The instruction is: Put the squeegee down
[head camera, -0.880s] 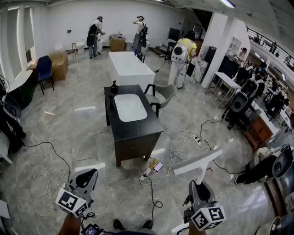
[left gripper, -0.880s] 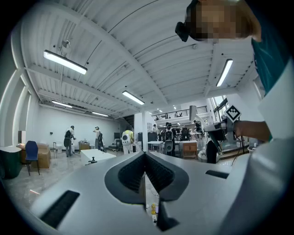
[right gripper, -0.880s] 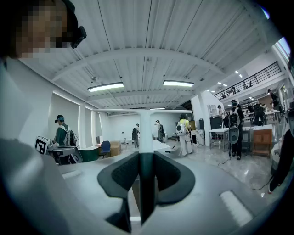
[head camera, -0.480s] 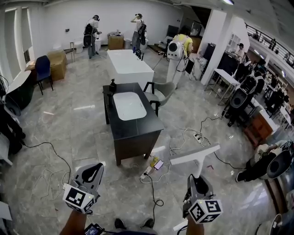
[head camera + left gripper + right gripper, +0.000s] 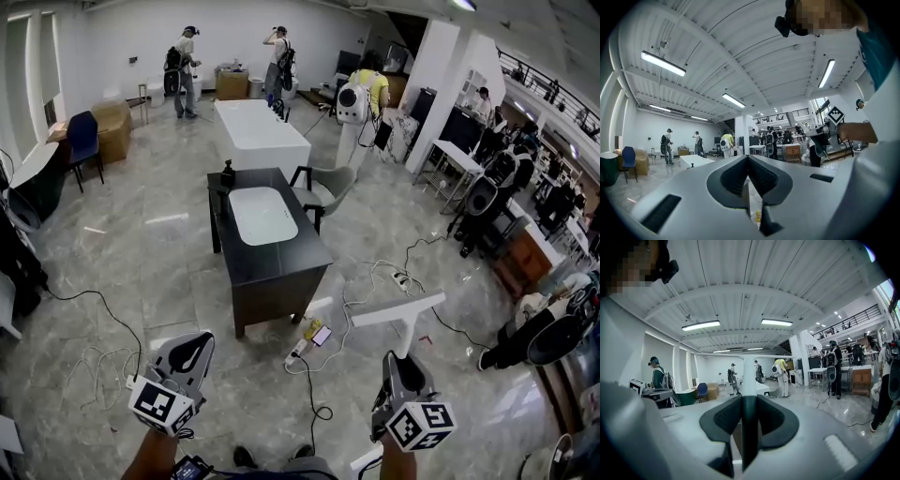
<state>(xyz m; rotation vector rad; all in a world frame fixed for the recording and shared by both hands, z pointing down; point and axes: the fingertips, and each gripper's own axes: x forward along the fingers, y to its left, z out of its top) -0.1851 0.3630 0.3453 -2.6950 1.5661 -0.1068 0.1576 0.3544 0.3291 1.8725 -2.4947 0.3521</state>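
The squeegee has a white handle and a long white blade (image 5: 398,311) held crosswise above the floor. My right gripper (image 5: 403,364) is shut on its handle, low at the right of the head view. In the right gripper view the handle (image 5: 749,378) rises straight out between the dark pads (image 5: 726,420) of my right gripper (image 5: 749,401), and the blade spans the top. My left gripper (image 5: 195,345) hangs at the lower left. In the left gripper view the jaws of my left gripper (image 5: 748,159) meet at the tip with nothing between them.
A dark cabinet table (image 5: 281,272) with a white inset basin (image 5: 264,216) stands ahead on the marble floor. A grey chair (image 5: 328,192) is at its right. Cables (image 5: 375,281) and a power strip (image 5: 300,352) lie between me and it. Several people stand farther back.
My left gripper has shifted a little to the right and up in the head view. The squeegee stays gripped in the right gripper. The person with the white backpack has walked farther away.
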